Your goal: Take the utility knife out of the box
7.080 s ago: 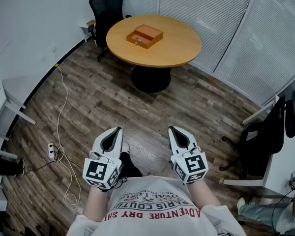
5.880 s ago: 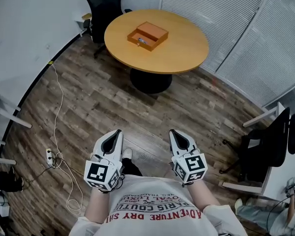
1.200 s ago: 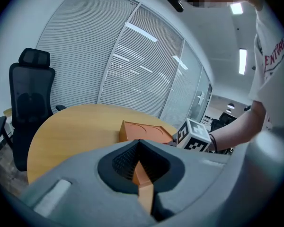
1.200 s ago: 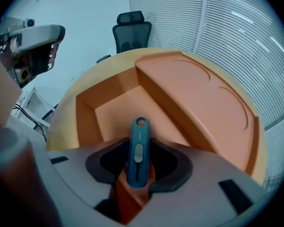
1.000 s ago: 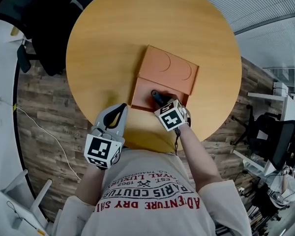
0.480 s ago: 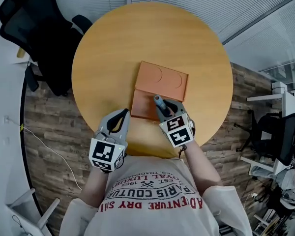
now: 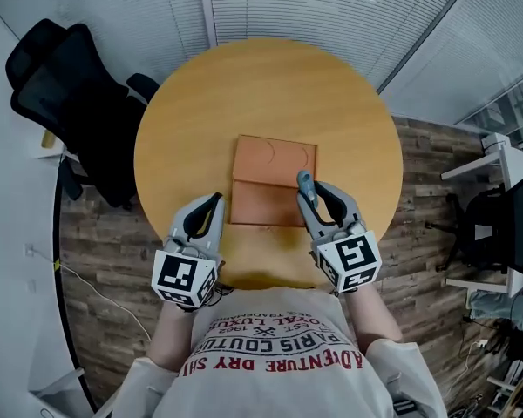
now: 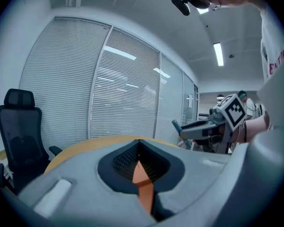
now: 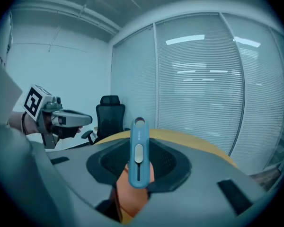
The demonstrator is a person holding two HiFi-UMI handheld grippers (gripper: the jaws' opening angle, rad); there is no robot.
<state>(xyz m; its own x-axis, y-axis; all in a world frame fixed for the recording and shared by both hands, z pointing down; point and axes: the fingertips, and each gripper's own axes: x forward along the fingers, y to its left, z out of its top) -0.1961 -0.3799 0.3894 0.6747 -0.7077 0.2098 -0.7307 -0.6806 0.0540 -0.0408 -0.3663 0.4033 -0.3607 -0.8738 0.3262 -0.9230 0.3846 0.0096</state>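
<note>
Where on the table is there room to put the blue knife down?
The table is bare right of the box, left toward the black chair, and beyond it. The left gripper and right gripper crowd the near edge.

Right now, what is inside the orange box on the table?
The box shows only bare orange floor; its right edge is covered by the right gripper, which holds the blue utility knife.

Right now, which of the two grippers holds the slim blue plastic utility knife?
The right gripper: its jaws clamp the slim blue plastic utility knife. The left gripper is shut with nothing between its jaws.
</note>
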